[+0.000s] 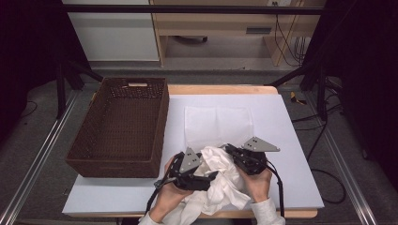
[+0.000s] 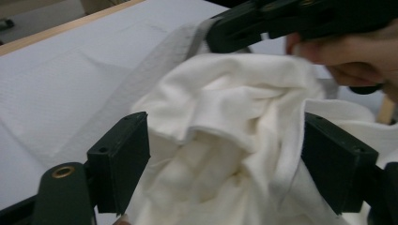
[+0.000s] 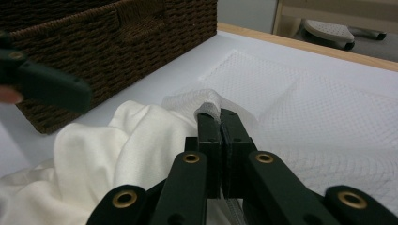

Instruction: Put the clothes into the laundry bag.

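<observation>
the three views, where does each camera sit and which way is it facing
High view: above the person's side, looking forward and down on the white-topped table; both hands, left gripper and right gripper show.
Left gripper view: rides that gripper, looking between open jaws at the crumpled cream cloth.
Right gripper view: looks along shut jaws pinching a white mesh cloth, toward the dark brown woven basket.
Shared: the cream cloth shows in all three; the basket in the high and right gripper views.
</observation>
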The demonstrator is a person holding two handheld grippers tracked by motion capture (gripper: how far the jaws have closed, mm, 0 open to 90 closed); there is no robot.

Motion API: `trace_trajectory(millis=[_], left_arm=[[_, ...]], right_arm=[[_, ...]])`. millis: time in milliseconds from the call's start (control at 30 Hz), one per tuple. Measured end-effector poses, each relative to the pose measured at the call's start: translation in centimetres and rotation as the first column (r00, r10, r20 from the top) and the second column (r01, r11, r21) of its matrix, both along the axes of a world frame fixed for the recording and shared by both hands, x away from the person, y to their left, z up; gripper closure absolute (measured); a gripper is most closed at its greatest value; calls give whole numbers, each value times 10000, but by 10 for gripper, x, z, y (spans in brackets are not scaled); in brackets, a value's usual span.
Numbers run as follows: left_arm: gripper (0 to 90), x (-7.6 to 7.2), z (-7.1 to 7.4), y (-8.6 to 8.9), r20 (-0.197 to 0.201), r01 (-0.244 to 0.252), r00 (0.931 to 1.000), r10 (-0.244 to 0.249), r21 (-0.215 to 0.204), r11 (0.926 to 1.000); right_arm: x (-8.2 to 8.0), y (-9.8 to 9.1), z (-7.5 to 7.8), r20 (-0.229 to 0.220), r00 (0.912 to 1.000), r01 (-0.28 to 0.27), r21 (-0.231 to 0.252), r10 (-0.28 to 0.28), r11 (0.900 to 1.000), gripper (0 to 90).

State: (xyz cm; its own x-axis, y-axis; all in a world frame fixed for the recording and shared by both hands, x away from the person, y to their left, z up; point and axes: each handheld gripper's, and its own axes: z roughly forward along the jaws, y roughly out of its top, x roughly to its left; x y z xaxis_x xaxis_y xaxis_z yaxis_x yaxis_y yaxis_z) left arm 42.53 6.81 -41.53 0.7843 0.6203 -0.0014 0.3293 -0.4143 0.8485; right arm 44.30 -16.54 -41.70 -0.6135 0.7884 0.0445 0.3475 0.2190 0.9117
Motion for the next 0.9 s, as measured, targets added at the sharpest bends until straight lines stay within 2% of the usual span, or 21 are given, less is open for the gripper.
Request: trace_trajectory(millis=[33,100,133,167,267,333,367,400,467,500,533,567,633,667,700,733,800,833,900], left_arm=[[175,0,0,0,0,0,10000,0,0,10000],[146,14,-10,-3,-439,82,9990,-79,70,9999],[132,19,-16,-5,-488,152,9987,-147,108,9998],[124,28,-25,-7,-675,280,9973,-291,-173,9995],[147,32,-31,-10,-840,305,9959,-338,-397,9987],[186,32,-35,-15,-859,320,9957,-341,-254,9992],[247,32,-38,-18,-991,346,9944,-365,-208,9992],[247,33,-41,-19,-1161,467,9920,-498,-294,9985],[426,35,-44,-19,-1535,683,9852,-765,-580,9960],[575,33,-44,-17,-1586,771,9835,-874,-698,9946],[628,33,-44,-17,-1586,771,9835,-874,-698,9946],[628,31,-43,-17,-1574,731,9841,-829,-669,9951],[718,23,-38,-16,-1310,606,9891,-668,-514,9968],[753,11,-30,-18,-730,397,9965,-416,-276,9988],[762,11,-30,-18,-730,397,9965,-416,-276,9988],[770,2,-25,-19,-330,311,9990,-316,-167,9994],[774,-10,-19,-23,155,306,9994,-306,8,9995],[778,-19,-16,-26,453,418,9981,-423,127,9990],[782,-31,-12,-37,778,658,9946,-691,441,9969]], right_arm=[[0,0,0,0,10000,0,0,0,10000,888],[0,4,0,-8,10000,-65,-34,65,10000,888],[0,5,0,5,10000,-73,-56,73,10000,888],[0,5,0,12,9999,-102,-74,102,9999,888],[1,5,-1,-33,9999,-107,-50,106,9999,888],[2,5,-2,-51,9999,-114,-88,114,9999,888],[2,6,-2,-50,9999,-117,-148,116,9998,888],[2,6,-2,-50,9999,-117,-148,116,9998,888],[3,7,-3,-96,9999,-79,-190,78,9998,888],[3,7,-4,-86,9999,-108,-198,106,9997,888],[3,7,-4,-86,9999,-108,-198,106,9997,888],[3,7,-4,-79,9999,-110,-177,109,9998,888],[3,8,-4,-84,9999,-59,-165,57,9998,889],[3,9,-4,-77,10000,-16,-143,15,9999,889],[3,9,-4,-77,10000,-16,-143,15,9999,889],[2,10,-3,-71,9999,73,-43,-73,10000,890],[1,11,-3,-81,9999,92,-8,-92,10000,890],[1,12,-2,-24,9999,134,-40,-134,9999,890],[1,13,-2,-41,10000,60,-9,-60,10000,890]])
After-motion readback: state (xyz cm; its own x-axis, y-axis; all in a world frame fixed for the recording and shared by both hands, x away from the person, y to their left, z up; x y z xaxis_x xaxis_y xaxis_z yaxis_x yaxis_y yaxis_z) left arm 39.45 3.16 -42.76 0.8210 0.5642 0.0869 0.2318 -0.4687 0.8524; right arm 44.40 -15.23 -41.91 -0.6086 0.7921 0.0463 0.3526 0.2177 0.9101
